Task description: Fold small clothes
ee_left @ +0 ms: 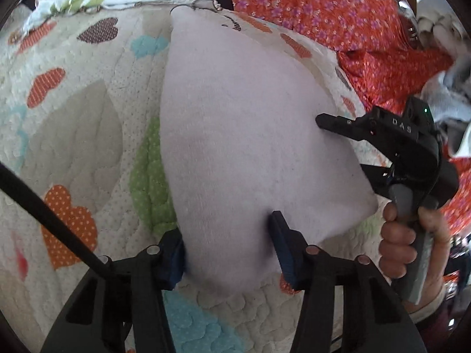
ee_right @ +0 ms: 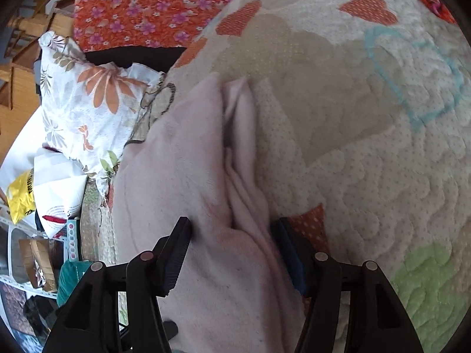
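1 pale pink cloth [ee_left: 250,135], 2 grippers, 1 heart-patterned quilt [ee_left: 73,123]

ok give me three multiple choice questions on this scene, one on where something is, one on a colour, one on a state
1. Where does the pale pink cloth lie?
A. on the quilt with heart patches
B. on a wooden floor
C. in a basket

2. What colour is the flowered fabric past the far edge of the quilt?
A. blue
B. orange-red
C. black

3. How do the fingers of the left claw stand?
A. shut tight with nothing between them
B. apart, with the cloth's near edge between them
C. out of view

Answers:
1. A, the heart-patched quilt shows all round the cloth in the left wrist view.
2. B, it is orange-red with small purple flowers.
3. B, the two pads sit either side of the cloth's edge. In its own view the right claw stands likewise, around bunched folds.
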Demonstrator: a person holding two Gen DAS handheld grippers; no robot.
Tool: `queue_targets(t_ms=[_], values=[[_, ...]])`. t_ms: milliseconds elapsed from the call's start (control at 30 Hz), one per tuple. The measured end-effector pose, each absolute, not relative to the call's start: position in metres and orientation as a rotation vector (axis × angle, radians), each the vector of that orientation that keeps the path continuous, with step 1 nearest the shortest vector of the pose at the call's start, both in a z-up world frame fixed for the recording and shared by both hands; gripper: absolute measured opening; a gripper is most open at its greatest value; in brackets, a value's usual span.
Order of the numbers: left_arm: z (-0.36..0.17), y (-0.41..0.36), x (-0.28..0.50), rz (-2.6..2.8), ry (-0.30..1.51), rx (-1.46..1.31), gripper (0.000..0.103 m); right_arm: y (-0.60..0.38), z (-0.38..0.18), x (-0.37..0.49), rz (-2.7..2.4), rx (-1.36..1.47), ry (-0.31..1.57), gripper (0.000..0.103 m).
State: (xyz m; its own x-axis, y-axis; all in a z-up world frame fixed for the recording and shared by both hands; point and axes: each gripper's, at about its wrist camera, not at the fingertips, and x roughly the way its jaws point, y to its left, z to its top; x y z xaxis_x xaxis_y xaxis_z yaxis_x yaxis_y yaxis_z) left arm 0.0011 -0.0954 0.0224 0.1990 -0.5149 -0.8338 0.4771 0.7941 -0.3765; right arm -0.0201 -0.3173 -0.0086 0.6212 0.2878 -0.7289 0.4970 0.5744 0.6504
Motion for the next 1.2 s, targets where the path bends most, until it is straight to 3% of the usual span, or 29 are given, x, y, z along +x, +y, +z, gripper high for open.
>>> queue_targets(t_ms=[367, 500, 567, 600, 633, 700, 967, 1200], values=[[0.021, -0.075, -0.007, -0.739, 1.18, -0.063, 0.052, -0.326, -0.011, -0.043, -0.113, 1.036, 0.941, 0.064], [0.018, -0.071, 0.004, -0.757, 1.202, -0.19, 0.068, -0.317, -0.012, -0.042, -0.079, 0.976, 0.931, 0.064], [0.015, -0.074, 0.008, -0.757, 1.204, -0.21, 0.069, -0.309, -0.012, -0.042, -0.065, 0.965, 0.924, 0.062], [0.014, -0.077, 0.01, -0.756, 1.202, -0.206, 0.068, -0.303, -0.013, -0.041, -0.054, 0.964, 0.93, 0.045], [0.014, -0.081, 0.012, -0.754, 1.196, -0.19, 0.048, -0.297, -0.015, -0.039, -0.036, 0.969, 0.943, 0.032], [0.019, -0.085, 0.013, -0.738, 1.185, -0.123, 0.023, -0.288, -0.015, -0.038, -0.03, 0.965, 0.942, 0.027], [0.042, -0.053, -0.007, -0.72, 1.192, -0.164, 0.018, -0.255, 0.002, -0.056, 0.039, 0.909, 0.965, 0.024], [0.033, -0.038, -0.054, -0.709, 1.139, 0.003, 0.02, -0.232, 0.003, -0.081, -0.029, 0.74, 1.019, 0.028]])
